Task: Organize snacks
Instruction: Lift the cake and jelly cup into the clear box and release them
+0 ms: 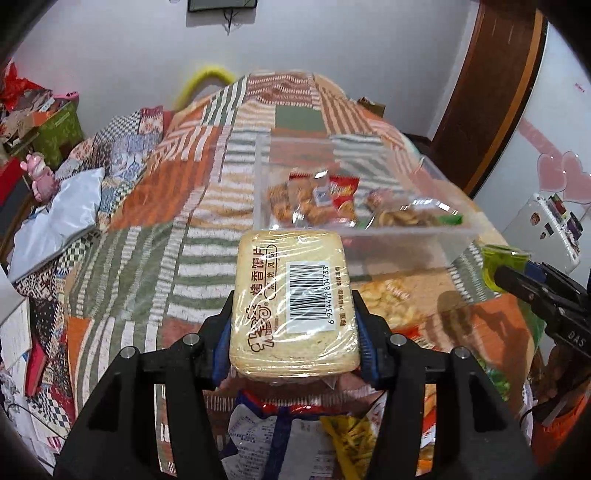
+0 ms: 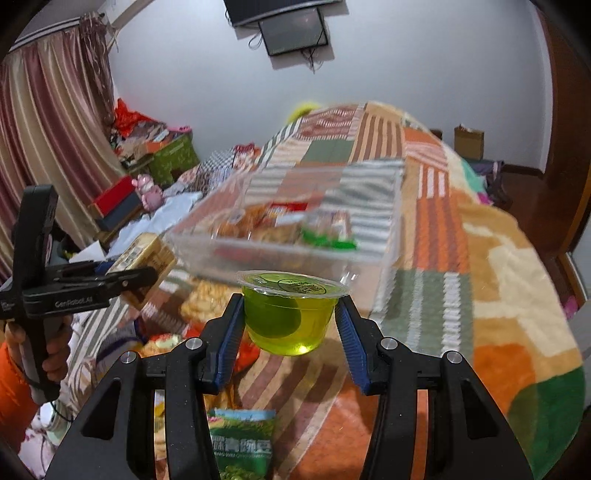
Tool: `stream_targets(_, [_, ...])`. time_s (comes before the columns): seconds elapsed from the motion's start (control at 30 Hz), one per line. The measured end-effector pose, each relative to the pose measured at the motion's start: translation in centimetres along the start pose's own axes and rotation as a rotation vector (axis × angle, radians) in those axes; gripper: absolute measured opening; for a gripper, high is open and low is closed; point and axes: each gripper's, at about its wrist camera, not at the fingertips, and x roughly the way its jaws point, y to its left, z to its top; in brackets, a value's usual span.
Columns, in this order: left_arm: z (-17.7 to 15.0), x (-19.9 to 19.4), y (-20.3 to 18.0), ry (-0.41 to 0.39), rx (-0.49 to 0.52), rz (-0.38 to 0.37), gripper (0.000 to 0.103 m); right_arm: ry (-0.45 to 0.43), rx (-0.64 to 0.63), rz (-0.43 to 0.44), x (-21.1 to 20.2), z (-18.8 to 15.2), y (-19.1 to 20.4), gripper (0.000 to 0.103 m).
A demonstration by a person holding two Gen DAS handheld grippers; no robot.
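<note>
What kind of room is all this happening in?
Most likely a bedroom at home: a bed under a patchwork blanket, striped curtains and a wall-mounted screen. Snacks are being sorted into a clear plastic bin on the bed.

The right tool [image 2: 290, 314] clamps a green jelly cup [image 2: 290, 314] above the patchwork bed [image 2: 443, 240]. At twelve o'clock sits a clear snack bin [image 2: 373, 258]. At nine o'clock the left tool [image 2: 147, 275] grips a tan packet [image 2: 146, 254].

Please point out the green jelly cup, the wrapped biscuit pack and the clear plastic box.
green jelly cup [image 2: 290, 317]: right wrist view, its side wall.
wrapped biscuit pack [image 1: 291, 299]: left wrist view, its top face.
clear plastic box [image 1: 406, 240]: left wrist view, its near wall.
</note>
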Motion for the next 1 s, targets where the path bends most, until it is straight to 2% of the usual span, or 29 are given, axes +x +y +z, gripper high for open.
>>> stream_targets(0.37, [3.4, 0.5, -2.0, -0.048, 0.023, -0.027, 0.055, -0.082, 0.037, -0.040, 0.4, 2.6, -1.9, 0.046])
stream_targets(0.47, [4.1, 1.3, -2.5, -0.045, 0.026, -0.051, 0.055, -0.082, 0.039, -0.049, 1.2, 3.2, -2.2, 0.046])
stream_targets(1.0, [7.2, 6.5, -4.1, -0.050, 0.034, -0.058, 0.054, -0.046, 0.019, -0.069, 4.7, 4.2, -2.7, 0.046])
